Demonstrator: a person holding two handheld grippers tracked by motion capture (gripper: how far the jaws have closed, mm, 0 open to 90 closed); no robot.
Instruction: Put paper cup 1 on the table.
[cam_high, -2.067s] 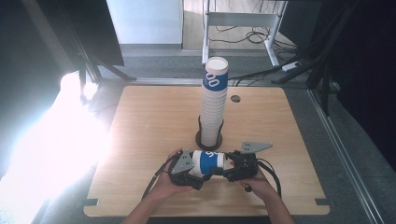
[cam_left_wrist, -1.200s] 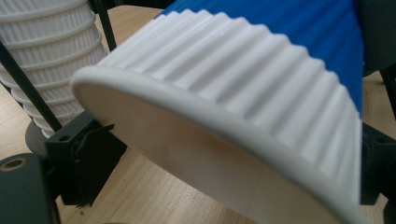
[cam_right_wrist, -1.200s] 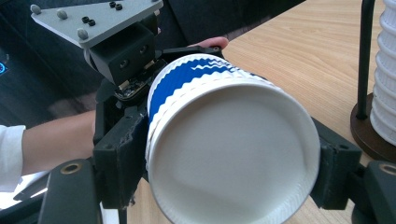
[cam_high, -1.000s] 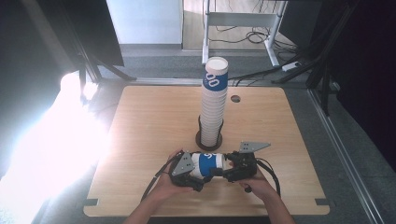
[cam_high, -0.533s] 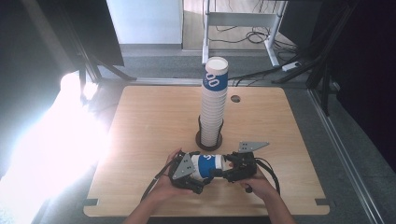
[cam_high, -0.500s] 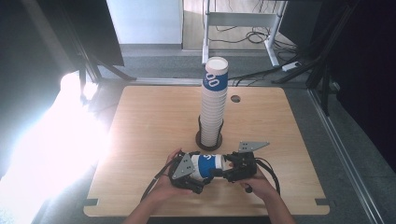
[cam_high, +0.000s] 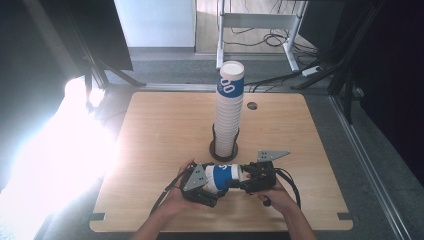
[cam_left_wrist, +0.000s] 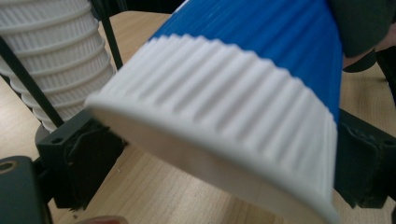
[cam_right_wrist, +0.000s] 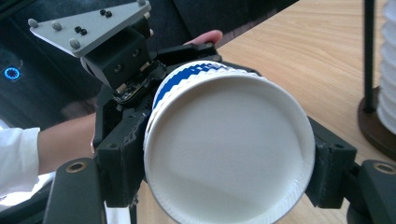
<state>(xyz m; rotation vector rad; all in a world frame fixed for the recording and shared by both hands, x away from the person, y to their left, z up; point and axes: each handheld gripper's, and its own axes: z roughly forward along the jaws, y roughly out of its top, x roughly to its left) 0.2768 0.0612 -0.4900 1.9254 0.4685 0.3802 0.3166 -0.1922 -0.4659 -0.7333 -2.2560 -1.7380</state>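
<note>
Blue-and-white ribbed paper cup (cam_high: 226, 176) lying on its side just above the tabletop (cam_high: 160, 125), near the front edge, held between both grippers. Left gripper (cam_high: 202, 186) at the rim end — fingers spread wide, pads flanking the white band, having just eased closer. Right gripper (cam_high: 250, 179) pinching the base end, fingers (cam_right_wrist: 329, 163) against it. Tall cup stack (cam_high: 228, 112) in its holder just behind.

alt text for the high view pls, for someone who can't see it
Two hand-held grippers, the left gripper and the right gripper, hold a blue and white paper cup on its side between them near the front of a wooden table. Behind it, a tall cup stack stands in a black holder.
</note>
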